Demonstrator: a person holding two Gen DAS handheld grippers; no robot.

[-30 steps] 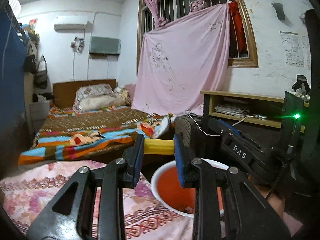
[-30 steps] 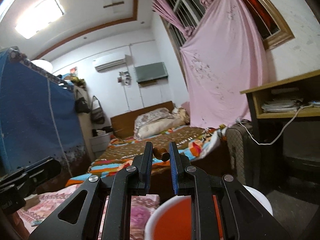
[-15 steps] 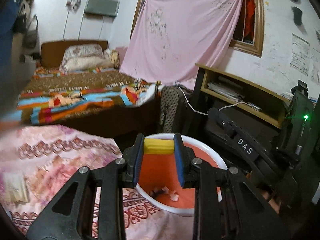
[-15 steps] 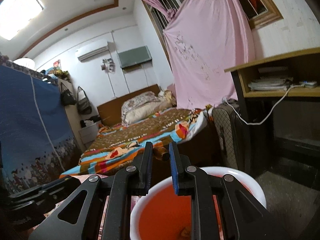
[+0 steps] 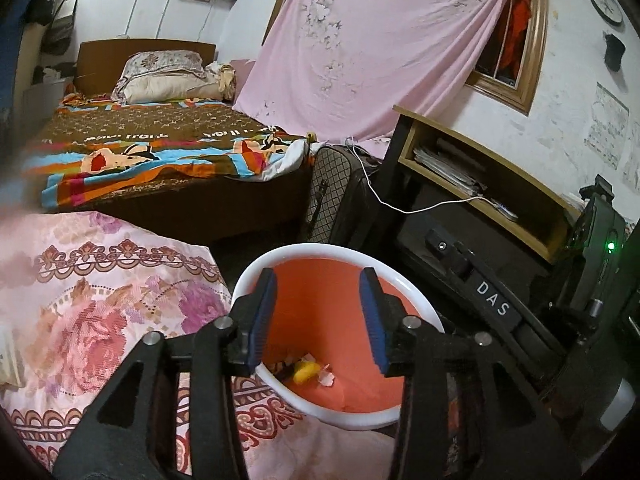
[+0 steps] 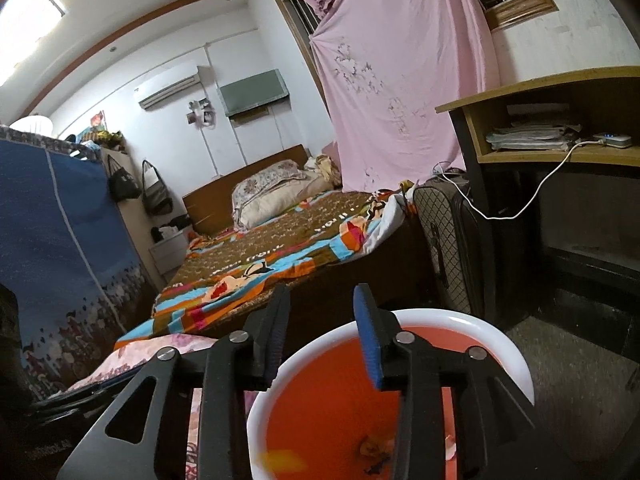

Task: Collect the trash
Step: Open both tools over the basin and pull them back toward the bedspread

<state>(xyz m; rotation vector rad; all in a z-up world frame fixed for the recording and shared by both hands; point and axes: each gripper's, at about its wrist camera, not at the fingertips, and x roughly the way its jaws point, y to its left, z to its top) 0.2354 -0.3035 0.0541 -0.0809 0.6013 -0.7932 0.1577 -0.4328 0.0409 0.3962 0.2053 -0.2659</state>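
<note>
Orange inside and white at the rim, the trash bin [image 5: 404, 292] stands on the floor just off the near right corner of a pink floral bedspread [image 5: 92, 308]. Both tools hang over its mouth. The left hand-held gripper [image 5: 318, 316] is released, its blue pads spread wide with nothing between them, and below it a yellow scrap [image 5: 306, 371] lies among bits of crumpled paper [image 5: 325, 379] at the bottom of the bin. The right hand-held gripper [image 6: 320, 334] is likewise parted and empty, poised above the bin's near rim; a blurred yellow streak low in its view may be something falling, though that cannot be told for sure.

The step in hand looks like the drop into the bin. To do it well, keep each set of fingers wide until whatever was let go is clear of the pads, hold the tips over the orange hollow, not the white rim, so nothing bounces onto the bedspread, and lift straight up before swinging away, since the two tools sit close together and could knock.

On the right hand-held gripper's black body, seen from the left camera, white letters read "DAS" [image 5: 491, 299]. The brown blanket [image 5: 168, 140] on the far bed carries white lettering too distorted to read.
</note>
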